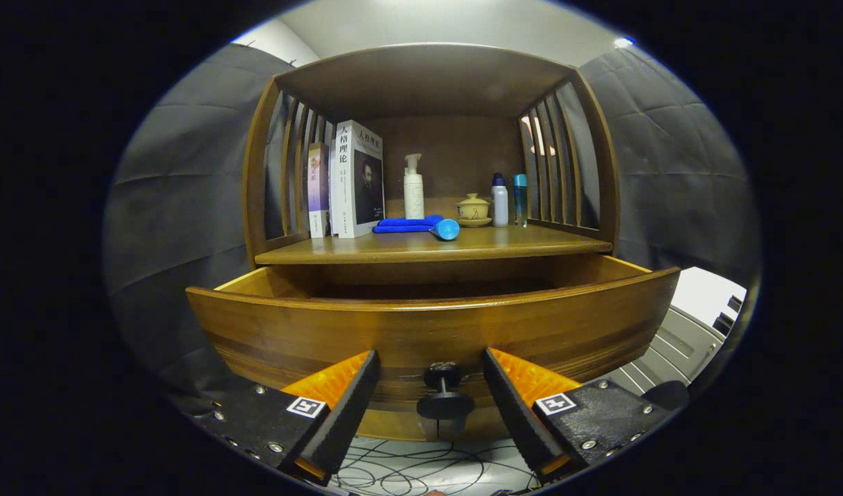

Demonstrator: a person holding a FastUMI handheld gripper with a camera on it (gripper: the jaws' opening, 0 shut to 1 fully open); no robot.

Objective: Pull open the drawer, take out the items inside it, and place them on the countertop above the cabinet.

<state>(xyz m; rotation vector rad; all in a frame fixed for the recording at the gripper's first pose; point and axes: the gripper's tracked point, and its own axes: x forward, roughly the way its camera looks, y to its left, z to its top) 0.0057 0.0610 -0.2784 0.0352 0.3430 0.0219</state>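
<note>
A wooden cabinet has its drawer (435, 331) pulled out toward me; the inside is hidden behind the drawer front. A dark round knob (444, 394) sticks out of that front, and it sits between my fingers without either one touching it. My gripper (431, 362) is open, with a finger on each side of the knob. Above the drawer lies the countertop (531, 242). On it rest a folded blue cloth (404, 224) and a blue cylinder lying on its side (447, 229).
On the countertop stand two books (356, 180), a white pump bottle (413, 189), a lidded tea cup on a saucer (473, 209) and two small bottles (509, 200). Slatted sides enclose the shelf. Cables (421, 472) lie below the drawer; a white unit (690, 331) sits to the right.
</note>
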